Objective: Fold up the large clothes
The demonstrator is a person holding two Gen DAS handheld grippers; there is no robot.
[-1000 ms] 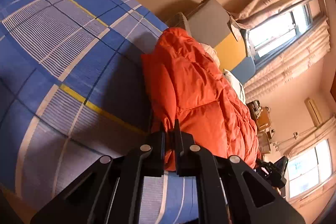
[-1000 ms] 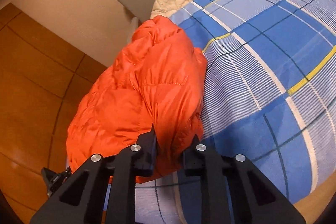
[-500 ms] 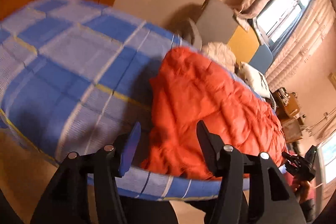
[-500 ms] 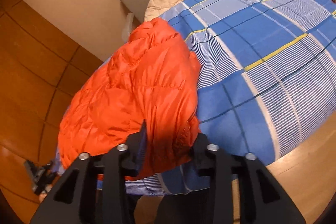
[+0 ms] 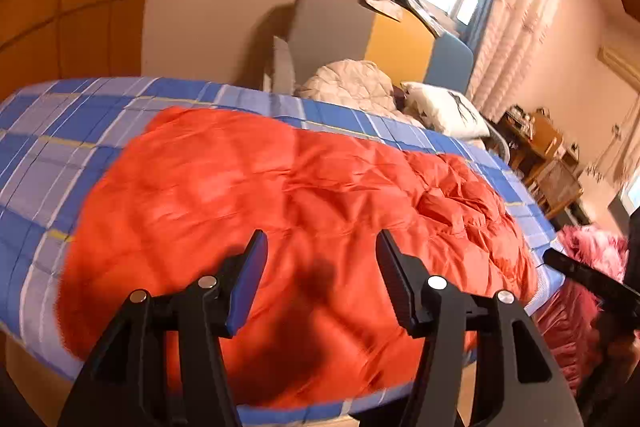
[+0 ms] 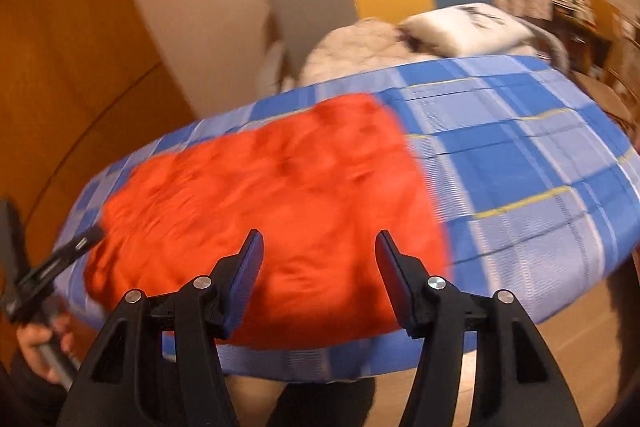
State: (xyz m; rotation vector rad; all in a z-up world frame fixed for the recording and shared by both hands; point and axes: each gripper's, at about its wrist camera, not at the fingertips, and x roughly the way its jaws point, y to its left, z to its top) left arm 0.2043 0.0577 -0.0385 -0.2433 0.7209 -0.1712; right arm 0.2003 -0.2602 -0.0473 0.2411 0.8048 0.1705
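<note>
My left gripper [image 5: 320, 247] hangs with its jaws spread wide and nothing between them, above the puffy orange quilted down jacket [image 5: 304, 227]. My right gripper [image 6: 318, 247] is just as wide and just as empty, over the same jacket [image 6: 272, 211]. The jacket lies spread on the blue, white and yellow checked bedsheet [image 6: 520, 167], at the bed's near edge. Beyond it sit a beige quilted garment [image 5: 352, 87] and a white pillow [image 5: 444, 111]. The right wrist view is blurred.
</note>
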